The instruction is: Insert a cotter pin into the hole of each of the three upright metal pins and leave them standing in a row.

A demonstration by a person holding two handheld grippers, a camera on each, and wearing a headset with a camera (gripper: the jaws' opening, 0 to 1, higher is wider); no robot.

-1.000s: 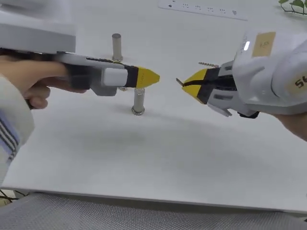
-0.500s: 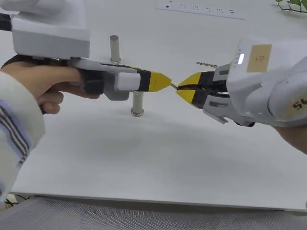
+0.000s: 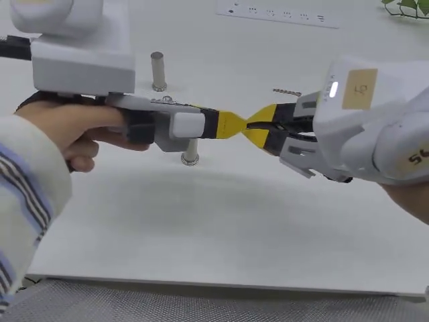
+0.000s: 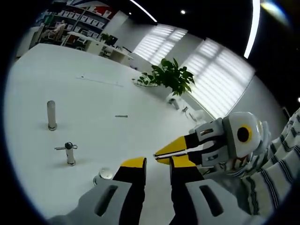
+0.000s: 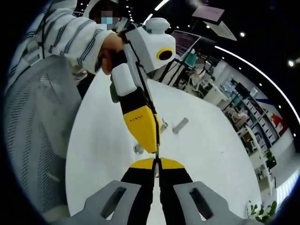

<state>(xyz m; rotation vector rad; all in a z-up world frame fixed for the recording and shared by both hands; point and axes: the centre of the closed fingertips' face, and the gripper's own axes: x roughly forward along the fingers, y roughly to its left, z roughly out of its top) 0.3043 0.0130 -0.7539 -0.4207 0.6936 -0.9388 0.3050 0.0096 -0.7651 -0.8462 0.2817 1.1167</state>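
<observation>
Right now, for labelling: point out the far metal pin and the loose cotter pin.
far metal pin (image 3: 158, 70), head view, mid-shaft
loose cotter pin (image 3: 287, 92), head view, middle

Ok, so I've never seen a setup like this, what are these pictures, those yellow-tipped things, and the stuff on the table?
No robot here: a person holds a two-jaw gripper in each hand. One picture comes from a camera on the person's head; the two round ones from cameras riding on the grippers. In the head view the left gripper and right gripper meet tip to tip above a white table. The right gripper is shut on a thin cotter pin; the left gripper's jaws stand slightly apart. Upright on the table stand a bare metal pin, a metal pin with a cotter pin already through it, and a third metal pin nearest the left gripper. A loose cotter pin lies farther off.
</observation>
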